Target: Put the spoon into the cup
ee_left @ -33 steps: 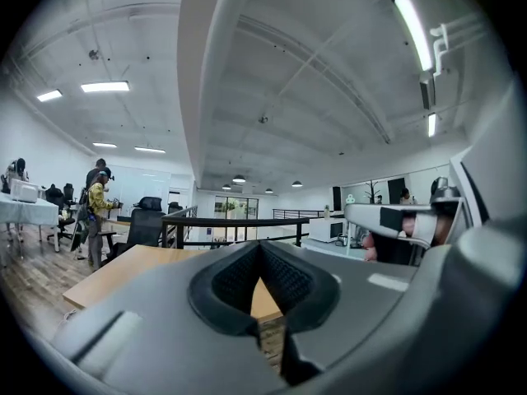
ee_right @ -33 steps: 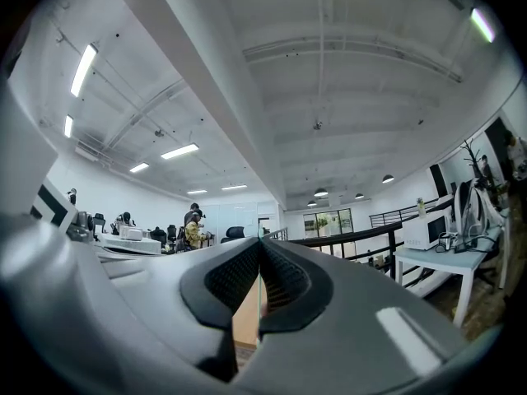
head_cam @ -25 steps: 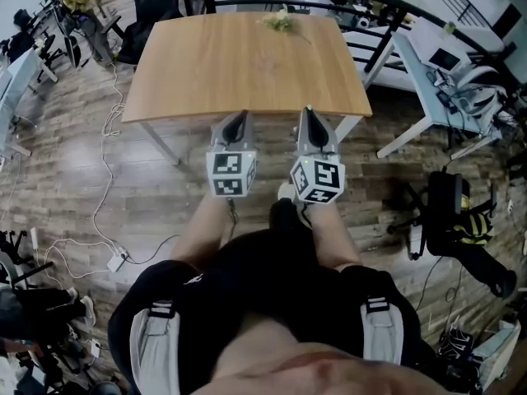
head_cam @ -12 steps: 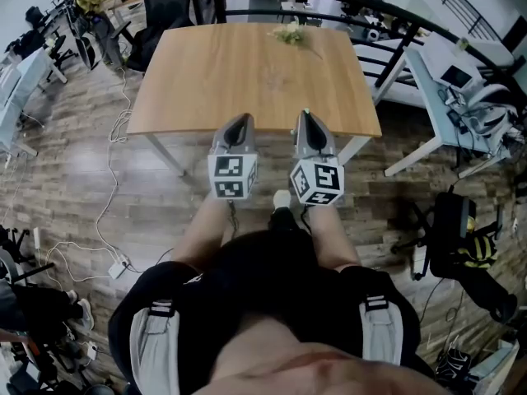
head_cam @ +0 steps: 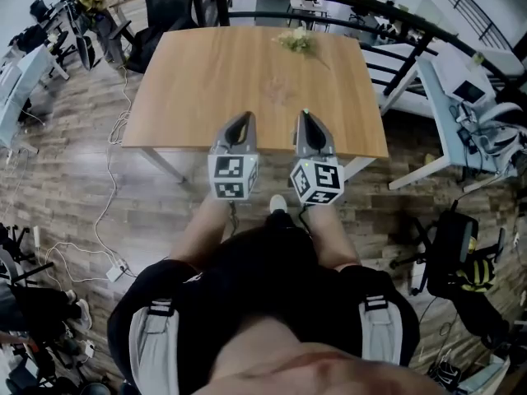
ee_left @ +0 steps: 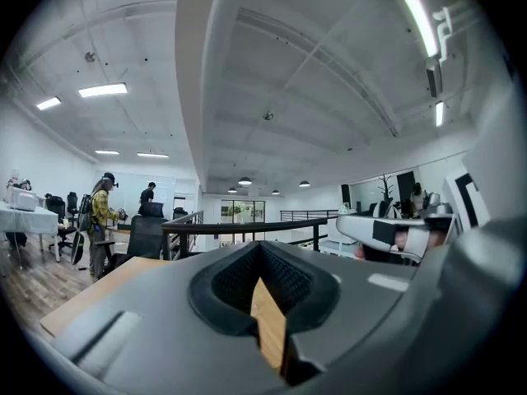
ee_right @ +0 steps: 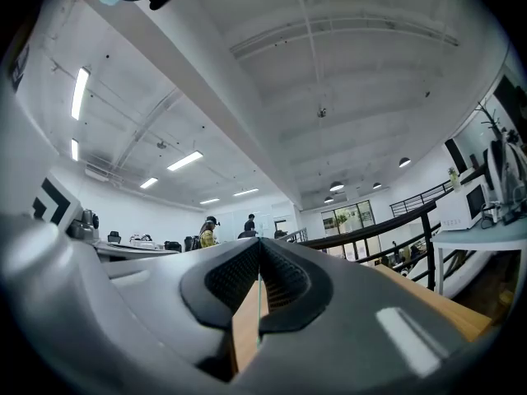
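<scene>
L hand-held gripper (head_cam: 244,117), R hand-held gripper (head_cam: 305,114): both clenched.
Tips over near edge of wooden bench (head_cam: 198,72); yellowish sprig (head_cam: 295,41) at far side.

right tool (ee_right: 259,252) | jaws together, empty | wooden table (ee_right: 434,301) beyond

We see a wooden table (head_cam: 206,89) standing on a plank floor (head_cam: 74,163). One small pale-green bunch (head_cam: 295,41) lies near its far edge; we cannot identify it.

Bright, even light from ceiling strip lamps (ee_left: 103,90); sharp, with fisheye bending at edges.
</scene>
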Demonstrator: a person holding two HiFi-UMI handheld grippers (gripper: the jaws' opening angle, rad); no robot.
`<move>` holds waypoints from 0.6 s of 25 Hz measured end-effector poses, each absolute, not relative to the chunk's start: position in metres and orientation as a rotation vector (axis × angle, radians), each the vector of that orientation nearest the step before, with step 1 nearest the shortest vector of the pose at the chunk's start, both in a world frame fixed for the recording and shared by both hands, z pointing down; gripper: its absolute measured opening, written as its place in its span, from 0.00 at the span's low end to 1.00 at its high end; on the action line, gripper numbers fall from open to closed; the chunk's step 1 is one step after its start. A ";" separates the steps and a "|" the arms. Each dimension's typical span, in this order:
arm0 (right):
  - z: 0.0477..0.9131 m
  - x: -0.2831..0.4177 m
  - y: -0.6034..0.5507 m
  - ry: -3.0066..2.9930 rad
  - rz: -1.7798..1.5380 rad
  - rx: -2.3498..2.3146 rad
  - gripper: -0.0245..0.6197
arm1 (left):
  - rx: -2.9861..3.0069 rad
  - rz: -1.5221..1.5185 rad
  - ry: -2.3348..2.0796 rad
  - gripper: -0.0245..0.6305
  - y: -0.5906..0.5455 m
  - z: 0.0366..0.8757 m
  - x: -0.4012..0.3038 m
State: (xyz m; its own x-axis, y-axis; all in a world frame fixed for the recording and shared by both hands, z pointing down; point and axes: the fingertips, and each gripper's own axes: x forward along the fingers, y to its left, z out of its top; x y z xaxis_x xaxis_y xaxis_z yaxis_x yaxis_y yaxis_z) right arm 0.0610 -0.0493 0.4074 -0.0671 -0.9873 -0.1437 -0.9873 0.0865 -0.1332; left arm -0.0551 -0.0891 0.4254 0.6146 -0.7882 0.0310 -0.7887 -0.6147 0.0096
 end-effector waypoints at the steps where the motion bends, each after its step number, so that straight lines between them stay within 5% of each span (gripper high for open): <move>1: 0.407 0.064 -0.059 2.166 -0.001 -1.998 0.04 | 2.803 0.043 -1.371 0.06 -0.099 0.425 -0.051; 15: 0.394 0.112 -0.176 2.271 -0.036 -1.890 0.04 | 2.791 0.053 -1.422 0.06 -0.203 0.408 0.014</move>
